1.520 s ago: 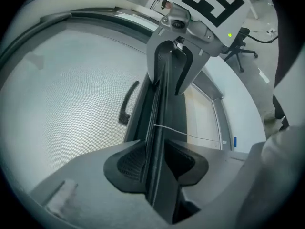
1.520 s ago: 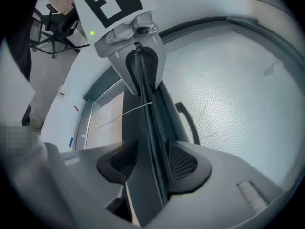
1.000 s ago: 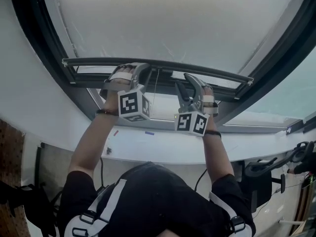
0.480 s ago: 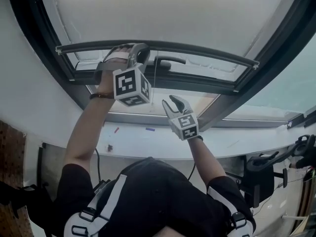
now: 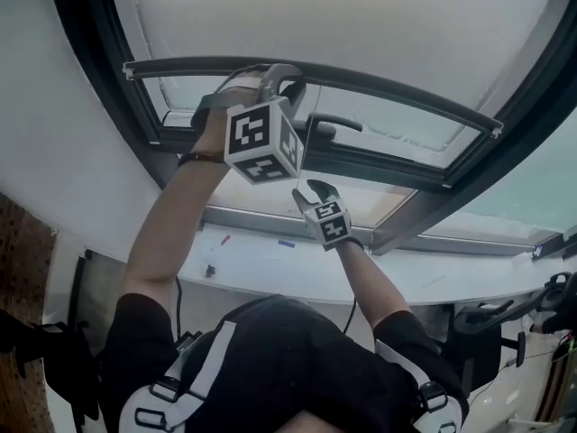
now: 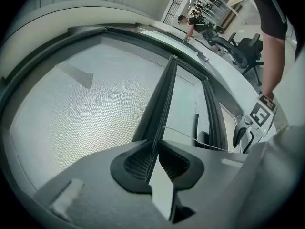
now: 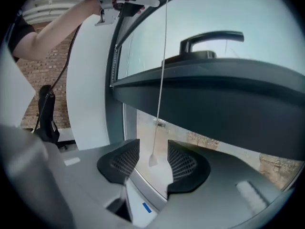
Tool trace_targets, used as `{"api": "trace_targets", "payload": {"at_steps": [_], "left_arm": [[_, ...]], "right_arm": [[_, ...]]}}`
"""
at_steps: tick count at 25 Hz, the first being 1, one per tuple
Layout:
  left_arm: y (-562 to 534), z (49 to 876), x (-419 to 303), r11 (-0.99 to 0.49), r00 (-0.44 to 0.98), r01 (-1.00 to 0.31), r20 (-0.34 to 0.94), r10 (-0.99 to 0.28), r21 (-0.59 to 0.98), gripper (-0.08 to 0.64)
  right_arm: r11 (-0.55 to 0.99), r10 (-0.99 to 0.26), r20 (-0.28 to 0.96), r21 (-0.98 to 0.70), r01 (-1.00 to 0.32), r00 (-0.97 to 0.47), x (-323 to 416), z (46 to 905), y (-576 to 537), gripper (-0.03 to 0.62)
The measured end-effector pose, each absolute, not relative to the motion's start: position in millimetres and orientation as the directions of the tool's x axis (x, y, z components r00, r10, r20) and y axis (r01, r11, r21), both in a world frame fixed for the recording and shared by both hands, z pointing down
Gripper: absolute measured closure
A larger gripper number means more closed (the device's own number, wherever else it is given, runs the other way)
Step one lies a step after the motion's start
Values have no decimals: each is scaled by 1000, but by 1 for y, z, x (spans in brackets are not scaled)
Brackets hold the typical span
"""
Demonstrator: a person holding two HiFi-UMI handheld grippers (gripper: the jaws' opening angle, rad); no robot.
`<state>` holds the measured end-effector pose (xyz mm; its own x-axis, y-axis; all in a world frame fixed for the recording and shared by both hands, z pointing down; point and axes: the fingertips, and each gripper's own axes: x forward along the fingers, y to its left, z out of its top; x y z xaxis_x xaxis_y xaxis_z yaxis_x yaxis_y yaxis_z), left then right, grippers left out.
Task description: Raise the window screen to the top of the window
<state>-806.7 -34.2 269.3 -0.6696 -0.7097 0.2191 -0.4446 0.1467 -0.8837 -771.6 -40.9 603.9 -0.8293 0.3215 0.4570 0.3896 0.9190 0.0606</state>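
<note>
The window screen is a pale mesh (image 5: 361, 16) with a dark bottom bar (image 5: 406, 97) across the window. My left gripper (image 5: 278, 76) is raised and shut on that bar left of its middle. In the left gripper view the bar (image 6: 159, 104) runs straight out from between the pads of the left gripper (image 6: 155, 159). A thin pull cord (image 7: 162, 70) hangs from the bar. Its small end weight (image 7: 152, 160) dangles between the jaws of my right gripper (image 7: 152, 162), which are opening and do not press on it. The right gripper (image 5: 311, 188) sits well below the bar.
A dark window handle (image 7: 209, 37) sits on the sash (image 5: 379, 165) under the bar. The white sill (image 5: 270, 260) lies below. Office chairs (image 6: 243, 46) and a person (image 6: 190, 23) are far off in the room. A brick wall (image 7: 43, 66) stands at the left.
The left gripper has lifted the bar higher. The right gripper has left the bar, rolled over and dropped to the end of the cord.
</note>
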Motion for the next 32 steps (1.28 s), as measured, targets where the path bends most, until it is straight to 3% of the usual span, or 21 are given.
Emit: {"api": "trace_targets", "payload": {"at_steps": [4, 7, 14, 19, 23, 25, 27, 30, 32], "left_arm": [[-33, 267, -806, 177, -648, -473, 205, -733, -863, 511], [-32, 263, -807, 180, -646, -473, 200, -737, -863, 511], [-29, 242, -807, 263, -637, -463, 112, -762, -847, 500], [-29, 206, -803, 395, -646, -336, -96, -758, -855, 480], [-21, 189, -797, 488, -648, -266, -221, -729, -831, 474], [-9, 187, -789, 569, -645, -308, -272, -714, -762, 479], [4, 197, -786, 635, -636, -441, -278, -720, -634, 494], [13, 231, -793, 629, -591, -685, -223, -775, -368, 497], [13, 254, -799, 611, -582, -734, -189, -791, -298, 525]], "right_arm": [[923, 312, 478, 53, 382, -821, -782, 625, -36, 424], [938, 289, 464, 38, 345, -837, -791, 630, -37, 541], [924, 303, 396, 102, 369, -867, -777, 615, -38, 551], [924, 308, 322, 122, 362, -895, -757, 584, -39, 551], [888, 328, 352, 202, 413, -877, -751, 570, -24, 551], [878, 324, 373, 225, 423, -869, -747, 570, -21, 551], [879, 326, 372, 219, 423, -869, -742, 565, -20, 551], [898, 362, 344, 121, 423, -867, -738, 551, -19, 552], [909, 390, 315, 18, 416, -866, -739, 539, -20, 552]]}}
